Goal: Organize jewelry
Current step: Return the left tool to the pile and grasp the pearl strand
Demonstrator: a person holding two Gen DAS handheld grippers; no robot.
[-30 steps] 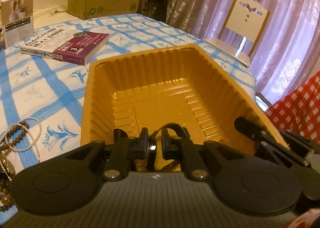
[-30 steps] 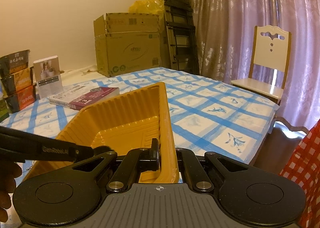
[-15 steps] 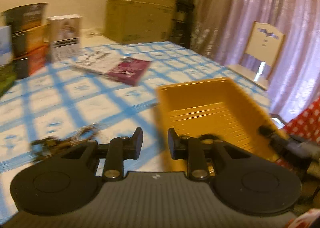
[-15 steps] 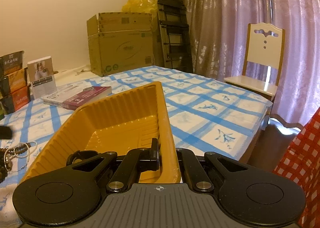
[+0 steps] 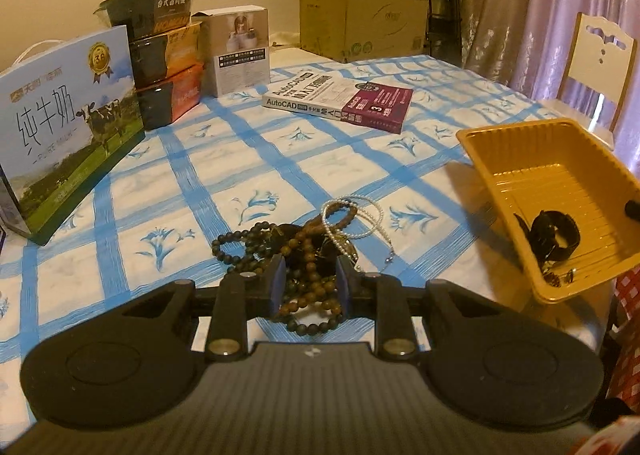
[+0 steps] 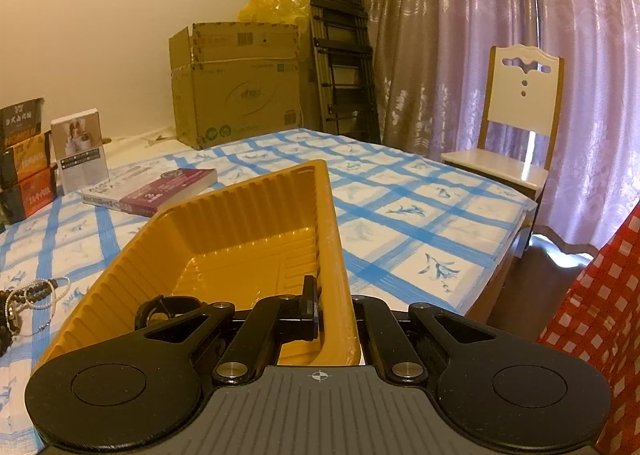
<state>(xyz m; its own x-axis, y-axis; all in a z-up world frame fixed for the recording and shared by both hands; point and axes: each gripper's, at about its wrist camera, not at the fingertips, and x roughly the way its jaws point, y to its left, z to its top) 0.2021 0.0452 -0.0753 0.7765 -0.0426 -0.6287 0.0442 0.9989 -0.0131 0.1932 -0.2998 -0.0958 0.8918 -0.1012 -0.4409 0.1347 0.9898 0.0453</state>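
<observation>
Swung away from the yellow tray, the left gripper now hangs over the tangled jewelry pile on the blue-checked tablecloth, where a second ago it looked into the tray; its jaws stand apart with bead strands between them but nothing visibly pinched. A black watch lies in the tray's near corner. The right gripper is clenched on the tray's wall, steadying it, unmoved from before. To take the next piece cleanly, the left hand should probably single out one strand, such as the pearl necklace, and close on it alone, lifting slowly so the tangle lets go
</observation>
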